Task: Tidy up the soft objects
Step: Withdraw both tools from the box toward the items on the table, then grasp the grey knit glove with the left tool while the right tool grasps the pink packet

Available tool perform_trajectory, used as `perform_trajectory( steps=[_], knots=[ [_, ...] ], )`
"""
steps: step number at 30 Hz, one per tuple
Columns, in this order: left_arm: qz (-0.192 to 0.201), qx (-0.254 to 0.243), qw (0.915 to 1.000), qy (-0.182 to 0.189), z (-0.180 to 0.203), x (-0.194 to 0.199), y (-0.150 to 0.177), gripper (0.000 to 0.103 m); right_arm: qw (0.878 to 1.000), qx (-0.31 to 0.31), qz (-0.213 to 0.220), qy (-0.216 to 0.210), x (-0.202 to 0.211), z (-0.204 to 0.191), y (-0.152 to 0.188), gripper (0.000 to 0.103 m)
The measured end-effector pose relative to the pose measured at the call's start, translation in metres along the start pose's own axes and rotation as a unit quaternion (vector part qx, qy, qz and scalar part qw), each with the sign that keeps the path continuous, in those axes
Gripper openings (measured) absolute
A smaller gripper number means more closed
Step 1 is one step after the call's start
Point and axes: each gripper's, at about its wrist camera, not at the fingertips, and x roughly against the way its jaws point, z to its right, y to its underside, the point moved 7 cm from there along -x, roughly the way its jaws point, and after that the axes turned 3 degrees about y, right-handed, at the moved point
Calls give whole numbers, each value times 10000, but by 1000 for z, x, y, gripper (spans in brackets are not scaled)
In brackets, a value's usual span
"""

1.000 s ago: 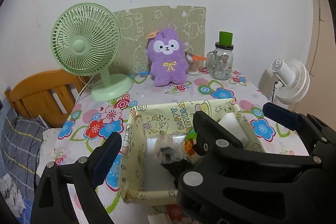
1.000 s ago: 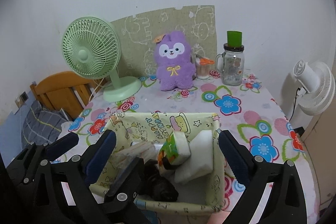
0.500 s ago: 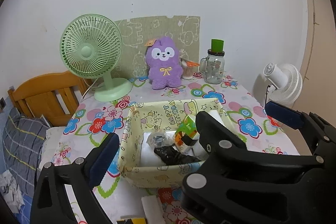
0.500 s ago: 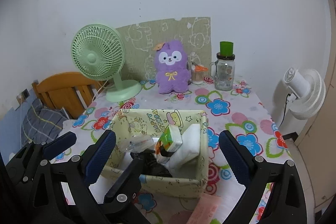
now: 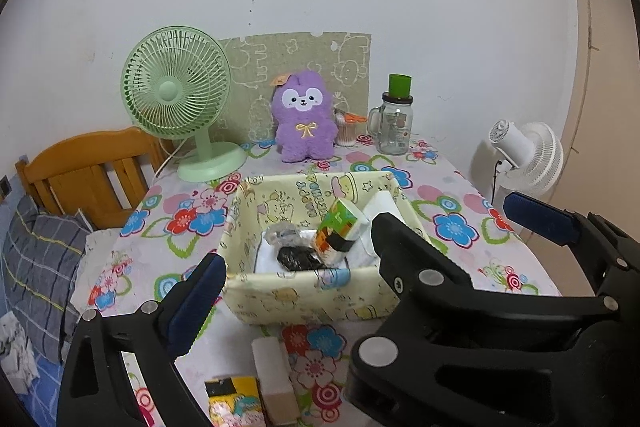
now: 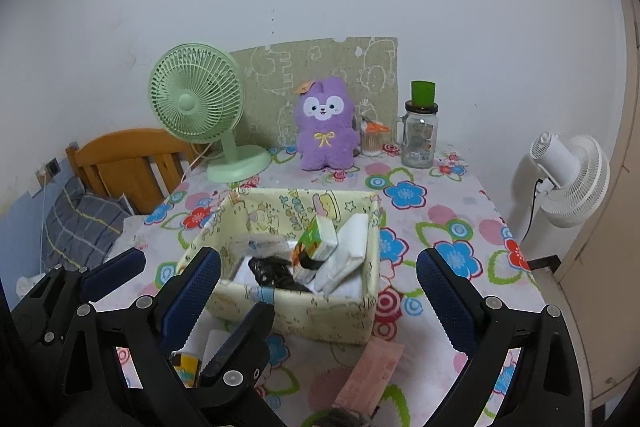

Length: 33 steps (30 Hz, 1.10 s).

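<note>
A pale yellow cartoon-print fabric box (image 5: 304, 301) (image 6: 320, 317) stands mid-table. It holds a green-orange packet (image 5: 338, 225) (image 6: 314, 241), a black crumpled item (image 5: 298, 259) (image 6: 272, 273), a clear wrapped item (image 5: 282, 233) and white packs (image 6: 348, 255). My left gripper (image 5: 360, 247) is open and empty, near the box front. My right gripper (image 6: 320, 291) is open and empty, wide across the box front. On the near table lie a white block (image 5: 276, 379), a yellow-black packet (image 5: 234, 401) and a pink packet (image 6: 370, 375).
At the back stand a green fan (image 5: 180, 99), a purple plush (image 5: 304, 123), a glass jar with a green lid (image 5: 396, 123) and a cotton-swab cup (image 5: 346, 131). A wooden headboard (image 5: 88, 171) and bedding are left; a white fan (image 5: 528, 155) is right.
Both grippers have pulled back and up from the box, which now looks smaller and farther. The near-table packets have come into view. Both grippers stay open.
</note>
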Motion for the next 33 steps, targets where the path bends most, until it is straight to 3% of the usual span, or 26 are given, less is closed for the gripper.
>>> perform_trajectory(
  steps=[13,33],
  knots=[
    [-50,105,9999,68,12,10,35,100,10000,-17,56,-26,17,7,35,100],
    [-394,42,9989,255,47,-9,87,100,9993,-132,-96,327,15,45,93,100]
  ],
)
